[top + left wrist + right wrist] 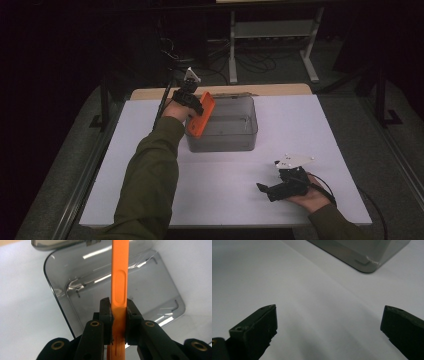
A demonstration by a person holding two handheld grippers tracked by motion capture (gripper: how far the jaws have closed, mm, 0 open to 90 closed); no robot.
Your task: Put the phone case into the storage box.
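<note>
My left gripper (pixel 192 102) is shut on a flat orange case (pixel 202 115), holding it on edge over the left end of a clear grey plastic bin (pixel 239 131). In the left gripper view the orange case (pixel 119 282) runs straight up between the two black pads (pixel 105 312), with the bin's (pixel 150 290) inside below it. My right gripper (pixel 265 189) rests low near the table's front right, its jaws wide apart with nothing between them. The right gripper (pixel 329 327) faces bare white table, with a corner of the bin (pixel 364 257) beyond.
The white table top (pixel 300 130) has a wooden strip along its far edge. A white-framed stand (pixel 272 35) and cables lie on the dark floor behind. A metal rail runs along the table's left side.
</note>
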